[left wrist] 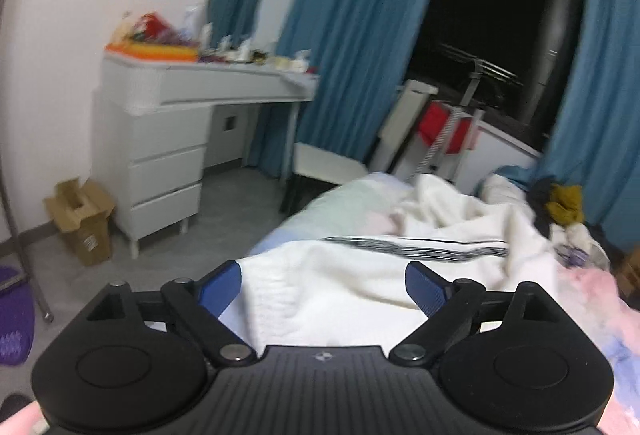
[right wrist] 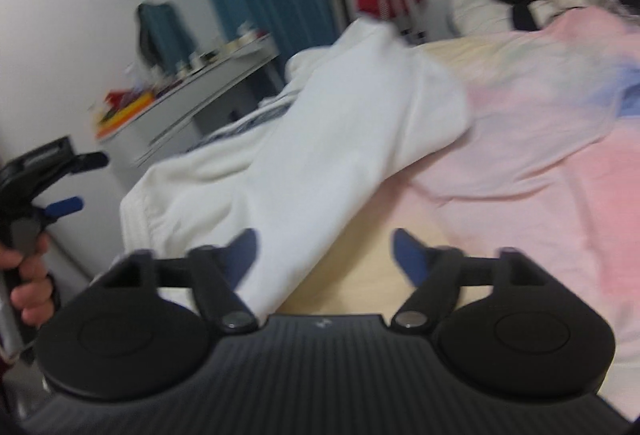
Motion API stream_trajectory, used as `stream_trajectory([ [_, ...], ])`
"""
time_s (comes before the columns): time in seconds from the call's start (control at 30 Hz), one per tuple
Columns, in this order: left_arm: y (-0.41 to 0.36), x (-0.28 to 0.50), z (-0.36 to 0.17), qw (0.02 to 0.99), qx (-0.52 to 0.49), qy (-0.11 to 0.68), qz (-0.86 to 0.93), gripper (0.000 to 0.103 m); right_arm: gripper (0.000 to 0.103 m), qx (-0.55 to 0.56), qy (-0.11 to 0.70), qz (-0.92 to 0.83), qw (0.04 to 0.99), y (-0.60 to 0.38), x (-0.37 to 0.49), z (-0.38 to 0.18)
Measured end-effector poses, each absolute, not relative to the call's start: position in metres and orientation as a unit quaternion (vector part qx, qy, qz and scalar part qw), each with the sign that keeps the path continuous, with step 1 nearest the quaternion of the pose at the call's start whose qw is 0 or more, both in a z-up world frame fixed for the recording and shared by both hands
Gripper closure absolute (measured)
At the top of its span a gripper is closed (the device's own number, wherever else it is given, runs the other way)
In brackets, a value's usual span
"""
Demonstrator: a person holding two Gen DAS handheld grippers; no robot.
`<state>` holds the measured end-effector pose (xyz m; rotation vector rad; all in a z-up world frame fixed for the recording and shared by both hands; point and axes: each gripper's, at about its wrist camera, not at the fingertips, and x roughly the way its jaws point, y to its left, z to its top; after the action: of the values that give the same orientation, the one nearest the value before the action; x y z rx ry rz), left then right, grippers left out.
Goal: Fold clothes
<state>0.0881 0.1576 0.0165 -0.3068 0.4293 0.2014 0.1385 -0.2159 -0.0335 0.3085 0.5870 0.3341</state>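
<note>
A white garment (left wrist: 360, 275) with a dark striped band lies rumpled on the bed, partly folded over itself. My left gripper (left wrist: 322, 285) hovers just above its near edge, jaws wide apart, nothing pinched between the blue pads. In the right wrist view the same white garment (right wrist: 320, 155) stretches diagonally across the bed, and one end runs under my right gripper (right wrist: 324, 255), which stands open with the pads clear of the cloth. At that view's left edge a hand holds the left gripper (right wrist: 70, 183), also open.
The bed carries a pastel pink, yellow and blue sheet (right wrist: 540, 175). A heap of other clothes (left wrist: 560, 207) sits at its far end. A white dresser (left wrist: 160, 139) with clutter, a cardboard box (left wrist: 82, 219), blue curtains (left wrist: 352, 35) and a drying rack (left wrist: 448, 127) stand beyond.
</note>
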Motion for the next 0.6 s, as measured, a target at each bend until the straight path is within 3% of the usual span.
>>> stream_trajectory([
  [0.3, 0.028, 0.148, 0.047, 0.971, -0.075, 0.225, -0.028, 0.012, 0.022, 0.112, 0.237, 0.066, 0.963, -0.288, 0.118, 0.013],
  [0.6, -0.096, 0.276, 0.025, 0.968, -0.025, 0.238, -0.070, 0.021, 0.022, 0.203, 0.223, 0.021, 0.953, -0.368, 0.141, 0.002],
])
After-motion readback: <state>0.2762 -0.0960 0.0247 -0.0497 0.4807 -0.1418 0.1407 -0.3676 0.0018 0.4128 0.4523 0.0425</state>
